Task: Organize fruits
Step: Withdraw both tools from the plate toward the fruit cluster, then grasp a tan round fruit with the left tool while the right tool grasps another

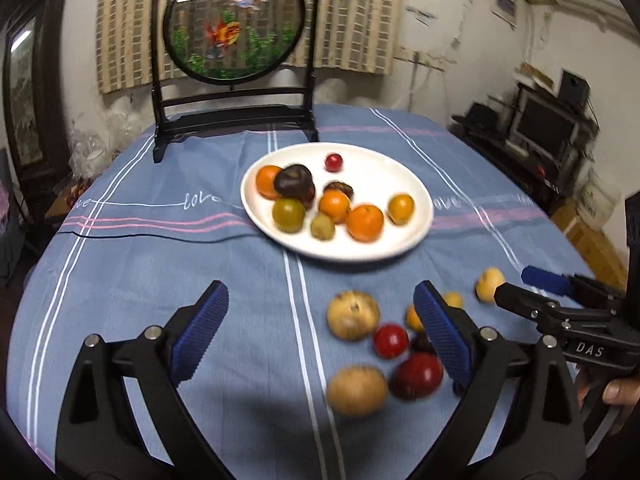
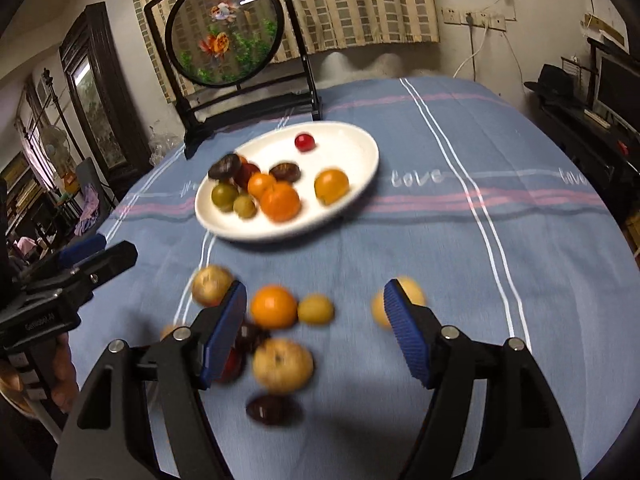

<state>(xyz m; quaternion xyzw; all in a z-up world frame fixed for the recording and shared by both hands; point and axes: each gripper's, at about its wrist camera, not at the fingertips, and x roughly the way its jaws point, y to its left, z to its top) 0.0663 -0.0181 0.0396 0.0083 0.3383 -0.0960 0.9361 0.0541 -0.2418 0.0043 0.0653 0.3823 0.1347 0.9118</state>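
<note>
From the left wrist, a shallow white plate (image 1: 400, 168), oval and glossy, sits at the middle of the desk (image 1: 140, 280), which is draped in a blue woven cloth with white and pink stripes. The plate holds three oranges, a dark wrinkled fruit (image 1: 295, 183), a small red fruit (image 1: 333, 162) alone near its far rim, two greenish round fruits and a yellow one. Toward the near edge loose fruit lies on the cloth: a speckled tan fruit (image 1: 353, 314), a red tomato-like ball (image 1: 391, 340), a larger dark red one (image 1: 417, 375) and a smooth tan one (image 1: 357, 390). The left tongs (image 1: 320, 336) stand spread wide, their ribbed blue pads (image 1: 200, 332) holding nothing. The right tongs (image 1: 516, 284) enter from the right edge, parted, beside a yellow fruit (image 1: 489, 283).

From the right wrist, the same plate (image 2: 352, 140) lies beyond the loose pile. The right tongs (image 2: 316, 332) gape empty above an orange (image 2: 274, 306), a small yellow fruit (image 2: 315, 309), a dimpled tan fruit (image 2: 283, 366) and a dark glossy one (image 2: 270, 409). A framed round goldfish screen (image 2: 224, 28) stands at the far edge.
</note>
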